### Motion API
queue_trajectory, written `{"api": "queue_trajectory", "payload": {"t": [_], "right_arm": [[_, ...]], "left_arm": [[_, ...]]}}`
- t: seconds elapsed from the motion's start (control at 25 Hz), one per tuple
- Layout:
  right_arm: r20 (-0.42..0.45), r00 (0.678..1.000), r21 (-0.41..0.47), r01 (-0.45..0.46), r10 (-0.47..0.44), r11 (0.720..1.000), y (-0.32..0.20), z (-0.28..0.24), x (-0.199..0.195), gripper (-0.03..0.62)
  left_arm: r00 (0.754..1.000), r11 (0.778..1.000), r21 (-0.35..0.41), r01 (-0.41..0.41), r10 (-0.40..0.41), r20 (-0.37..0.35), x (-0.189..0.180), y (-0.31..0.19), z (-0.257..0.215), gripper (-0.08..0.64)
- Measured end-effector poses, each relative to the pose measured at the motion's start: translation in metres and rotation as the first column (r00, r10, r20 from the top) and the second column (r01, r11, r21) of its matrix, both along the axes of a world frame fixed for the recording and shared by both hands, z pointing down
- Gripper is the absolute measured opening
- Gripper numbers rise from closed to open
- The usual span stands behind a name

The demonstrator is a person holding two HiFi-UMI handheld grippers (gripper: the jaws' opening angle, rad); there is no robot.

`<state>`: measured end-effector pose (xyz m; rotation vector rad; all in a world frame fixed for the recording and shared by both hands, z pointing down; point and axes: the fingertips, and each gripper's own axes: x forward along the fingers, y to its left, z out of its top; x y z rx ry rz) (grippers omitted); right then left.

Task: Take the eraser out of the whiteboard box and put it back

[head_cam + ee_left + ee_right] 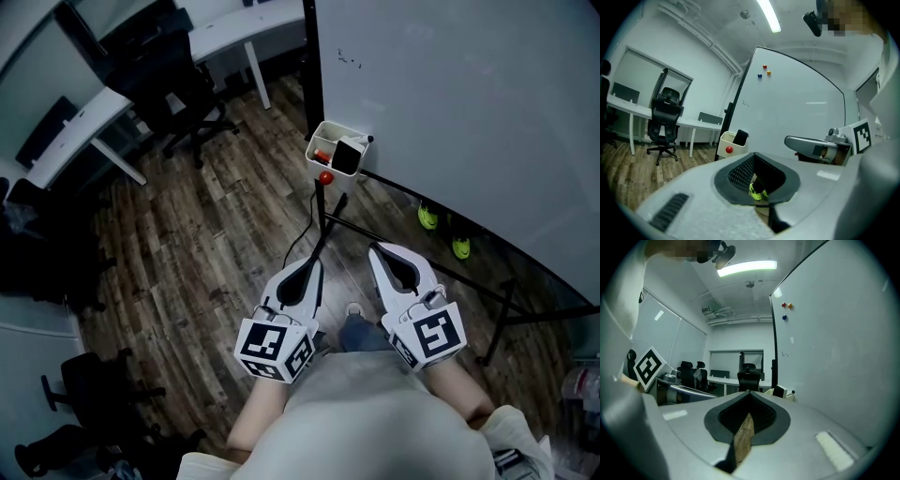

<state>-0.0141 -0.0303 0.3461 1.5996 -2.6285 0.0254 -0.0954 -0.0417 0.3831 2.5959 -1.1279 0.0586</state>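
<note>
Far at whiteboard (450, 94) edge: eraser (349, 156) upright in whiteboard box (324, 132), top exposed for grasping | near, held low: left gripper (312, 265), right gripper (379, 251), both closed together, empty, well apart from box | judged: approach pending

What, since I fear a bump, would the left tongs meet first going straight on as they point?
Probably the whiteboard: the left tongs aim at its surface, just right of the whiteboard box. Nothing shows between, though depth is hard to judge.
</note>
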Motion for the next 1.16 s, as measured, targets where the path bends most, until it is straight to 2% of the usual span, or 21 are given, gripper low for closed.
{"api": "queue_trajectory", "payload": {"t": [0.56, 1.16], "right_arm": [[0.002, 1.000, -0.015, -0.010, 0.010, 1.000, 0.040, 0.007, -0.011, 0.003], [0.020, 1.000, -0.033, -0.021, 0.022, 0.999, 0.053, 0.013, -0.022, 0.003]], "left_arm": [[1.000, 1.000, -0.009, -0.009, 0.009, 0.005, -0.007, 0.036, 0.003, 0.005], [1.000, 1.000, -0.016, -0.003, 0.003, 0.001, -0.017, 0.050, 0.008, 0.005]]}}
